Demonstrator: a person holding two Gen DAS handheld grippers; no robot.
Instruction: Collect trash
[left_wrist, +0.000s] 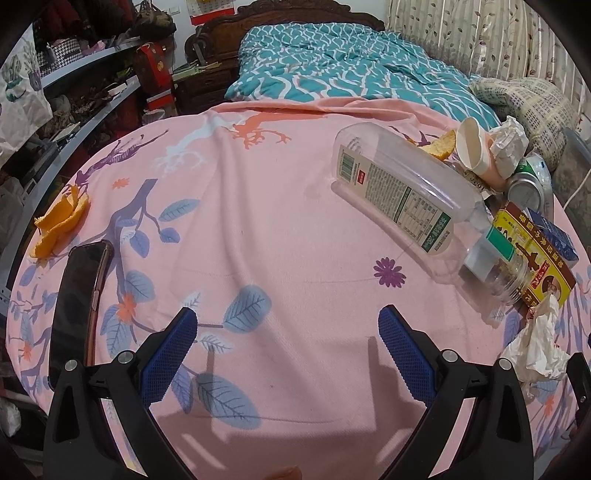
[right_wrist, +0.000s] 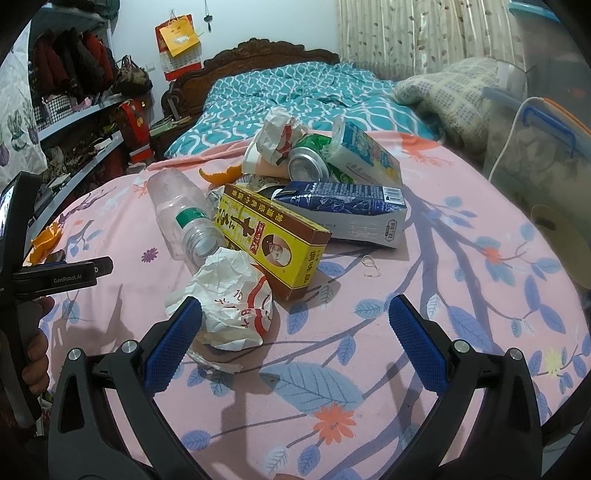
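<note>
Trash lies piled on a pink flowered sheet (right_wrist: 461, 229). A clear plastic bottle (left_wrist: 402, 192) lies on its side, also in the right wrist view (right_wrist: 181, 218). Beside it are a yellow box (right_wrist: 273, 236), a blue carton (right_wrist: 343, 206), a green can (right_wrist: 314, 158), a white-blue carton (right_wrist: 365, 151), a paper cup (left_wrist: 474, 151) and crumpled wrappers (right_wrist: 232, 299) (right_wrist: 280, 133). Orange peel (left_wrist: 59, 221) lies far left. My left gripper (left_wrist: 286, 332) is open and empty over bare sheet. My right gripper (right_wrist: 295, 325) is open, its left finger (right_wrist: 173, 343) beside the near wrapper.
A black phone (left_wrist: 79, 306) lies at the sheet's left edge. A teal quilt (left_wrist: 332, 66) covers the bed's far half. Cluttered shelves (left_wrist: 74, 96) stand left. Clear storage bins (right_wrist: 535, 155) stand right. The left gripper's body (right_wrist: 55, 280) shows at the right view's left edge.
</note>
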